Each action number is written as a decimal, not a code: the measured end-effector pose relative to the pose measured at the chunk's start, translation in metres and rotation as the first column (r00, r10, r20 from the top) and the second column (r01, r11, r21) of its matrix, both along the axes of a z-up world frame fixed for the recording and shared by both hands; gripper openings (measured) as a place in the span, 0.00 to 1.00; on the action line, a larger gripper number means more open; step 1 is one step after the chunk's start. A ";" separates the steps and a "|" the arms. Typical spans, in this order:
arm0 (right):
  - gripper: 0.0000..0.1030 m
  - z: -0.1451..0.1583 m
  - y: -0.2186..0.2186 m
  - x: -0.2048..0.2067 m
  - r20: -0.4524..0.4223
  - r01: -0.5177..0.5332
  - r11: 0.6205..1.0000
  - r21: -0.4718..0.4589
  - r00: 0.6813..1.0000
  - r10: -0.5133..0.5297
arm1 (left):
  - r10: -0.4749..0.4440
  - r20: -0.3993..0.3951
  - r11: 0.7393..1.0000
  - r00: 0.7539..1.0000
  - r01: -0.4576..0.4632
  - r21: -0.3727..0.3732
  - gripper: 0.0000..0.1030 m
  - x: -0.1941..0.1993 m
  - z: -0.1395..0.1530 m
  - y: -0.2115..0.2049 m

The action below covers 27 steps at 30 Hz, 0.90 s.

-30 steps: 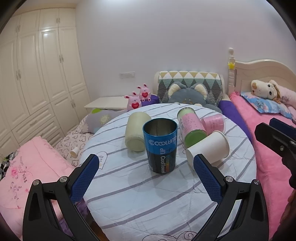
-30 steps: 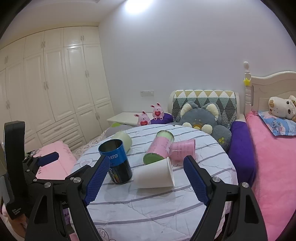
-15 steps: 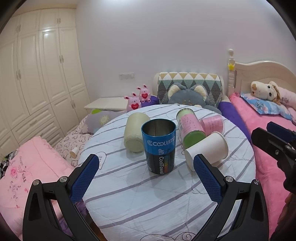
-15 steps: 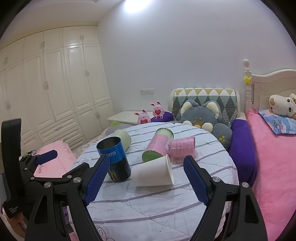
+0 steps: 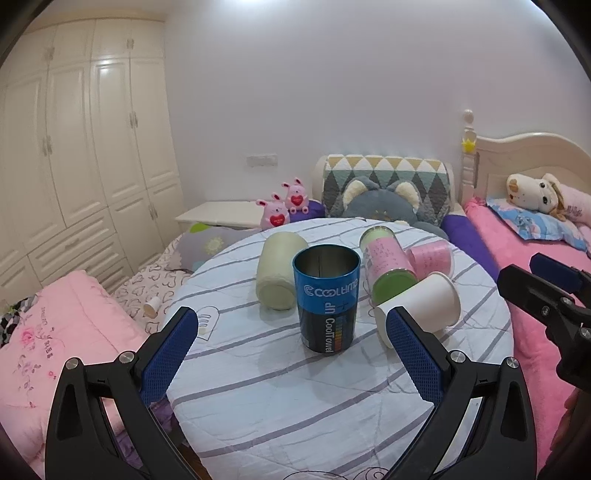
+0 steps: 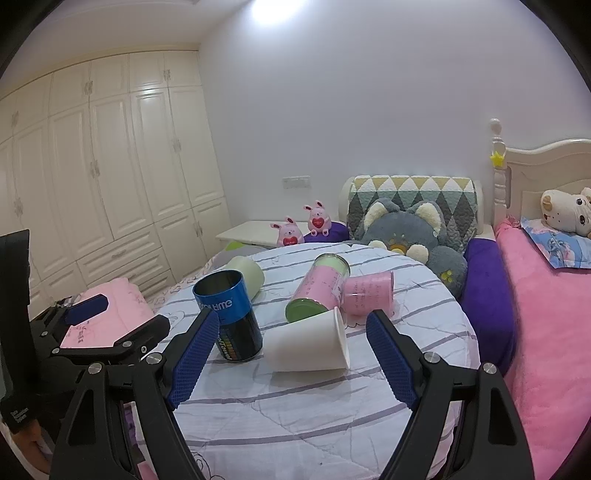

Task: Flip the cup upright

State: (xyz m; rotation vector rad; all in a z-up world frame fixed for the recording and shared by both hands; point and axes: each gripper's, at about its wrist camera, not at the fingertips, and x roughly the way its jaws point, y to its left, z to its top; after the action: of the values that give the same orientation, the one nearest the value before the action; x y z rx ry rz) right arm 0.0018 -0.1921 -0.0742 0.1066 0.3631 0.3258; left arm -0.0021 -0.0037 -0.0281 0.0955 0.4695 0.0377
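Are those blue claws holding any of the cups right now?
No, nothing is held. The left gripper and the right gripper are both open and short of the cups; the white cup lies on its side, untouched.

A plain white wall is filling the back of the room. Left of it, a cream wardrobe is running floor to ceiling. Right of it, a cream headboard is rising over a pink bed. Below the wall, a low white side table is sitting. A ceiling light is glaring above the wall.
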 end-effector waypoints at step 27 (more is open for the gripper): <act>0.81 0.005 0.005 0.003 0.010 -0.005 0.999 -0.035 1.000 0.005 | -0.015 0.023 0.999 1.000 0.016 -0.041 1.00 -0.003 0.005 0.002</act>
State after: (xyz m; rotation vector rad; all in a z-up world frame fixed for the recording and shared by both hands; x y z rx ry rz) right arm 0.0046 -0.1868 -0.0694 0.0701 0.3592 0.3251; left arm -0.0050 -0.0020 -0.0232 0.0584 0.4462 0.0140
